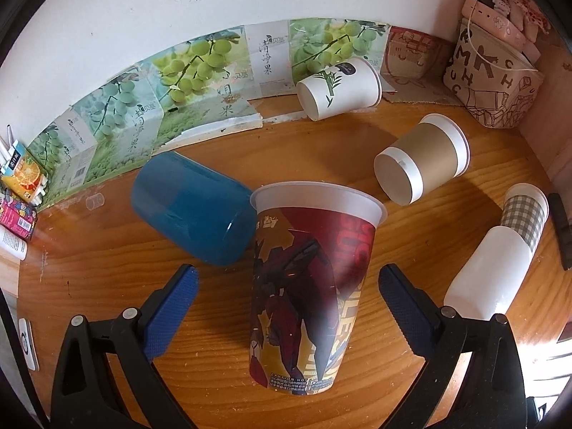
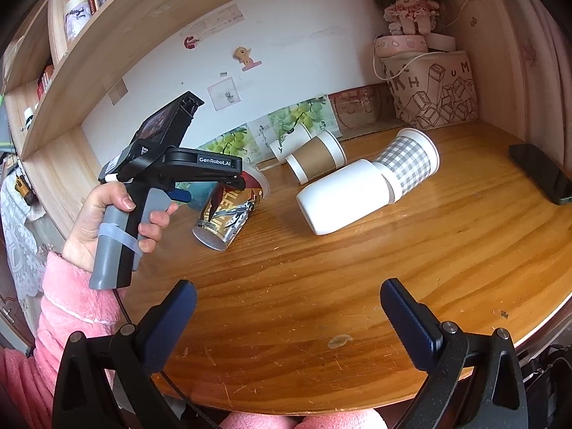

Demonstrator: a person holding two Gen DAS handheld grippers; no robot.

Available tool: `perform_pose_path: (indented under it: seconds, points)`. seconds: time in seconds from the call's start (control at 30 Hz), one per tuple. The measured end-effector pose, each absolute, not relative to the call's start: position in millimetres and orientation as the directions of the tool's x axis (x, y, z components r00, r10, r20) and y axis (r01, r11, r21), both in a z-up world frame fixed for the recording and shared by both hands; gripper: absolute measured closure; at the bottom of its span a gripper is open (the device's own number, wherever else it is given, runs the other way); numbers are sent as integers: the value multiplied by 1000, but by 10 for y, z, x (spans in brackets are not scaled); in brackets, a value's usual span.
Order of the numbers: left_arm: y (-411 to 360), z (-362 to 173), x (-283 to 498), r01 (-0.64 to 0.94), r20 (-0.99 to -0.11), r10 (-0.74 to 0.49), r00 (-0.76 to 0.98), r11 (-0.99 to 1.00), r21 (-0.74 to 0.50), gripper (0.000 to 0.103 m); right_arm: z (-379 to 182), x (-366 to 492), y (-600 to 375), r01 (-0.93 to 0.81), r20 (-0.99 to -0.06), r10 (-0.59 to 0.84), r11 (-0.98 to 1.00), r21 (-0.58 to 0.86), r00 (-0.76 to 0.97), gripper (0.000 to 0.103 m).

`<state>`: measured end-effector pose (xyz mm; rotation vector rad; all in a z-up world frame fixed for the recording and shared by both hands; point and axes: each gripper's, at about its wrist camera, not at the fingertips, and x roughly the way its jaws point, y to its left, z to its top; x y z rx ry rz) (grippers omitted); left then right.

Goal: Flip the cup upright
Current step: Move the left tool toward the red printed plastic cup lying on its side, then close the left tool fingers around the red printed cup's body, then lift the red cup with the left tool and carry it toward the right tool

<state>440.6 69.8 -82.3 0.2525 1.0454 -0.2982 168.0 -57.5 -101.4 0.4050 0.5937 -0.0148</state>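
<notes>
Left gripper point(image 1: 287, 287) spread wide, holding nothing, pads either side of the red-and-yellow printed paper cup point(image 1: 304, 293) lying tilted near the tabletop's point(image 2: 321, 286) left edge; right gripper point(image 2: 287, 300) likewise released, idle over the near edge. Best to close squarely at mid-wall, gently, then rotate rim-up clear of the translucent blue plastic tumbler point(image 1: 189, 211) touching behind.

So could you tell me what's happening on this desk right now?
A person is working with two handheld grippers on a wooden desk scattered with cups lying on their sides. The left gripper, jaws open, sits around the printed red-and-yellow cup without touching it; from the right wrist view that cup looks tilted rather than fully upright. The right gripper is open and empty, hanging back over the near edge. The blue cup and brown-sleeved cup lie on their sides.
</notes>
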Motion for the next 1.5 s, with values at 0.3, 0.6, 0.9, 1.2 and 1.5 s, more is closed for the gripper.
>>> perform_pose_path:
  seconds: [0.3, 0.6, 0.9, 1.2, 1.5]
  points:
    - [622, -846, 4424, 385, -888, -130, 442, 921, 57, 24, -1023, 1676, -657, 132, -544, 113, 911, 391, 831, 0]
    - [597, -842, 4411, 366, -891, -128, 436, 929, 46, 31, -1016, 1630, -690, 138, -540, 109, 907, 397, 835, 0]
    - [665, -750, 4253, 348, -886, -129, 445, 937, 39, 31, -1003, 1625, -730, 140, -547, 112, 906, 398, 830, 0]
    - [793, -699, 3888, 307, -893, -119, 434, 952, 23, 32, -972, 1589, -720, 124, -563, 144, 903, 411, 814, 0]
    - [899, -679, 3479, 252, -902, -138, 408, 967, -34, 32, -894, 1421, -701, 96, -577, 175, 908, 408, 798, 0]
